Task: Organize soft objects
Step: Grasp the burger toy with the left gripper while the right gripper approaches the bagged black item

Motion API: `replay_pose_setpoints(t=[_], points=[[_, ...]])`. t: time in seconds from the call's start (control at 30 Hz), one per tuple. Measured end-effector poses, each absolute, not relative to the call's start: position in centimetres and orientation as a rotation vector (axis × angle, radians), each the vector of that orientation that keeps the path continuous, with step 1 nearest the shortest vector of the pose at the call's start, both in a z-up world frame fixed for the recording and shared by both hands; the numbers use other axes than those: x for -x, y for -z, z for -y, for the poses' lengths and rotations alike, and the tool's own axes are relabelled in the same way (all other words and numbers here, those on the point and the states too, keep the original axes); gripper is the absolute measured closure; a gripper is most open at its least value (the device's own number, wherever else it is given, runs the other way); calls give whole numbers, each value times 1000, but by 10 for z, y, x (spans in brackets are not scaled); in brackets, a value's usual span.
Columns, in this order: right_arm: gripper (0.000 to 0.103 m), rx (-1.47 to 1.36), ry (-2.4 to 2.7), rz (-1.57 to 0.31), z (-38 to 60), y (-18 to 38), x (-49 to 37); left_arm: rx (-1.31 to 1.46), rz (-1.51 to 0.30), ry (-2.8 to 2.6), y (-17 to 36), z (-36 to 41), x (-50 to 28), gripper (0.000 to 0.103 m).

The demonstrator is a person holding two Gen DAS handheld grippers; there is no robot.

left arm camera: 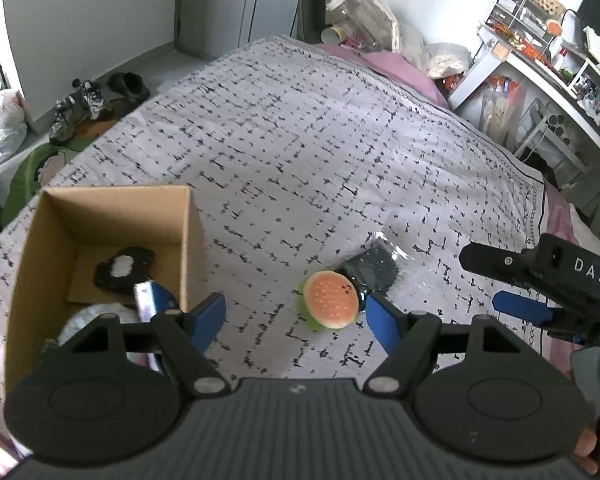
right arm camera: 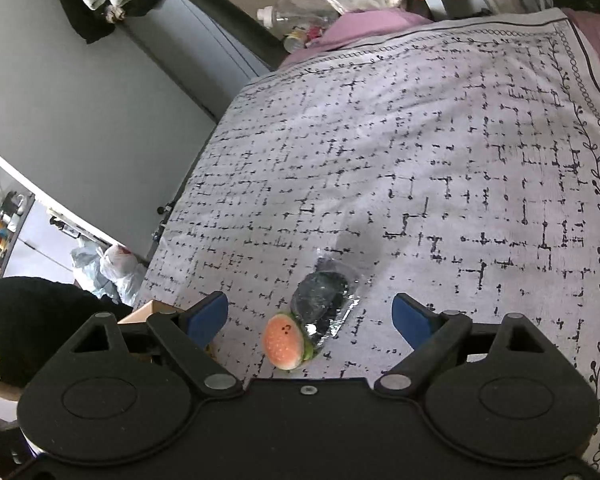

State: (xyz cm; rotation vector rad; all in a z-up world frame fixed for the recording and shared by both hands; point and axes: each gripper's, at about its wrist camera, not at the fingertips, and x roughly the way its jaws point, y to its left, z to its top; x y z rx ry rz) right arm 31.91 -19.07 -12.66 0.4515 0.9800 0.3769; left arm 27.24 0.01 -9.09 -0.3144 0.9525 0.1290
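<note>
1. Cardboard is our landmark: the open box (left arm camera: 112,236) sits on the patterned bedspread (left arm camera: 300,128) and already holds a dark item with a pale patch and something foil-wrapped, partly hidden by our left gripper.
2. We find the burger toy (left arm camera: 329,299) out on the bedspread, well to the right of the box, touching a dark packet in clear wrap (left arm camera: 370,268) that lies just beyond it – farther from the box.
3. Our left gripper (left arm camera: 298,312) hangs beside the box's right wall with its jaws apart and nothing between them; the burger sits just ahead, close to the right-hand finger.
4. Our right gripper (right arm camera: 310,316) also stands wide and empty, farther from the box.
5. We judge the packet's long axis to run diagonally away from the box – either gripper looks within reach.
</note>
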Motion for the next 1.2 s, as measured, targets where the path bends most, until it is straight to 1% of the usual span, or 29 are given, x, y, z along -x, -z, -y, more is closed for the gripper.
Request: replay_pose_setpoints(t=[0.5,0.7,1.0,1.17,1.2], points=[[14,-506,-363,-1053,192,160,-341,361,-1005,-135,141,25,-310,27],[15,-524,-347,-1110,183,187,-353,392,-1020,-168,162,23,-323,27],[19,-569,-347,-1146,171,213,-365,427,-1052,-167,182,22,-336,28],[22,-572,-342,-1121,168,219,-368,457,-1062,-139,191,21,-341,32],[23,-572,-339,-1115,167,219,-368,461,-1063,-131,192,22,-341,35]])
